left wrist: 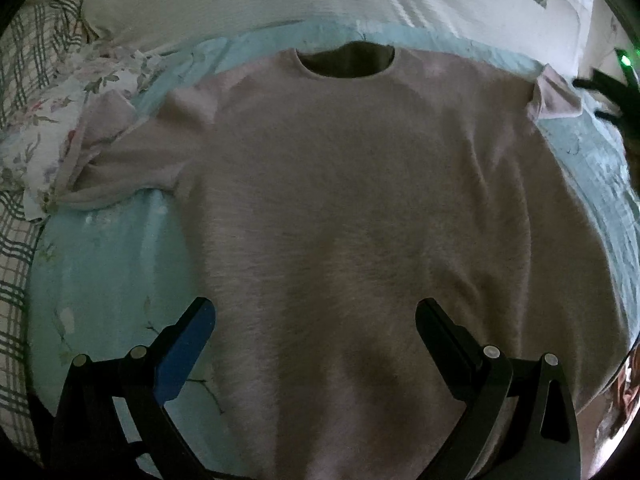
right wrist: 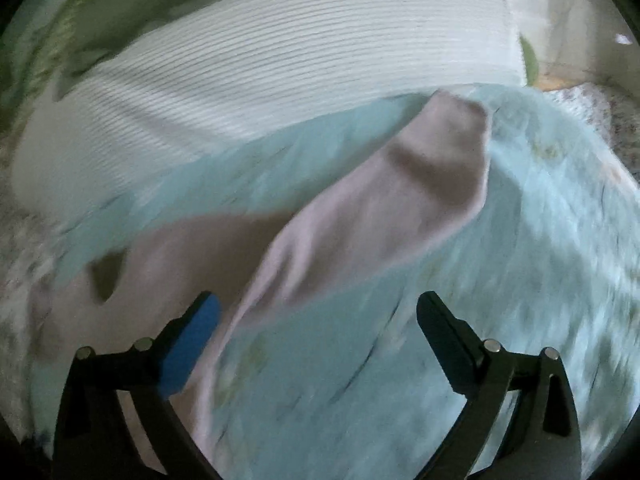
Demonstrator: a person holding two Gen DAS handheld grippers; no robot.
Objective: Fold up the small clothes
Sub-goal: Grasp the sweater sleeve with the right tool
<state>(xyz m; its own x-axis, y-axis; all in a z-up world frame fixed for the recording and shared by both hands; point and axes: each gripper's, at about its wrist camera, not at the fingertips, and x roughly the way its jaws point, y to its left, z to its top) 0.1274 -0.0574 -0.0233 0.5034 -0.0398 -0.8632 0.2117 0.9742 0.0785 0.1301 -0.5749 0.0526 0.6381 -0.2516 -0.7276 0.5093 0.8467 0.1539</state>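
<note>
A pale pink T-shirt (left wrist: 344, 200) lies spread flat on a light blue bedsheet (left wrist: 104, 264), neck hole at the far side. Its left sleeve (left wrist: 116, 160) is rumpled; its right sleeve (left wrist: 554, 98) sticks out at the far right. My left gripper (left wrist: 316, 320) is open and empty above the shirt's lower hem. My right gripper (right wrist: 318, 316) is open and empty, over the sheet beside the right sleeve (right wrist: 400, 200), which stretches away from its left finger (right wrist: 192, 340). The right wrist view is motion-blurred.
A white ribbed pillow (right wrist: 280, 80) lies beyond the shirt. Floral cloth (left wrist: 52, 120) and a plaid blanket (left wrist: 16, 240) are bunched at the left. The other gripper's dark body (left wrist: 616, 88) shows at the far right edge.
</note>
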